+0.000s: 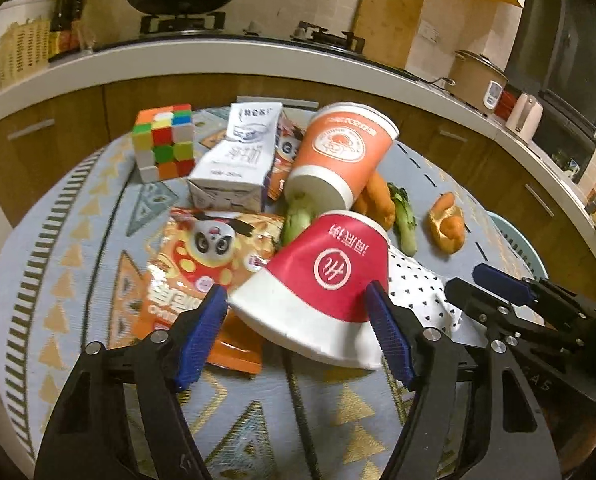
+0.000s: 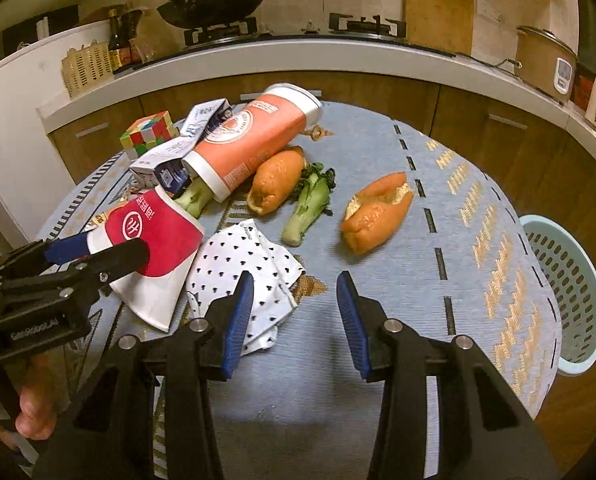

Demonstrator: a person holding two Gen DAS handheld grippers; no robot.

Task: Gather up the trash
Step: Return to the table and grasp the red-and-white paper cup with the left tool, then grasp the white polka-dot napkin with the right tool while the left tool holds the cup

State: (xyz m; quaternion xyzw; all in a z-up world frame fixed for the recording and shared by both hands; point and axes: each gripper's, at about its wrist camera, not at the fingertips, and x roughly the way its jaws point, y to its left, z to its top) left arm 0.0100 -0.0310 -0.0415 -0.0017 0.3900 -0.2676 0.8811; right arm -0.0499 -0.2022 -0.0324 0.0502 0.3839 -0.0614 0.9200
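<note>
A: Left wrist view first. The left gripper [image 1: 295, 304] has its blue fingers [image 1: 201, 336] on either side of the red paper cup [image 1: 322, 276], which lies on its side on the tabletop [image 1: 73, 216], white base toward the camera.

B: Gripping it?

A: The far finger touches the cup's wall; at the near one I cannot tell if there's contact. Wide apart, with the cup between them. Behind it lie an orange paper cup [image 1: 338, 152], tipped over, a white milk carton [image 1: 233, 160], a panda snack bag [image 1: 201, 256] and a puzzle cube [image 1: 163, 144]. To the right are greens [image 1: 404, 216], a piece of bread [image 1: 446, 224] and a spotted white cloth [image 1: 418, 292]. The right gripper [image 1: 494, 284] pokes in from the edge.

B: Over to the right wrist view.

A: The right gripper's [image 2: 295, 300] fingers [image 2: 239, 320] stand apart with nothing between them, only bare patterned cloth. The spotted cloth [image 2: 249, 264] lies just beside the left finger, its edge running under it. The left gripper [image 2: 97, 250] reaches in at left, straddling the red cup [image 2: 157, 232]. Two bread pieces [image 2: 378, 216] and greens [image 2: 308, 204] lie mid-table.

B: And the bin?

A: A pale blue basket [image 2: 570, 280] sits at the right edge, below the tabletop's rim.
</note>
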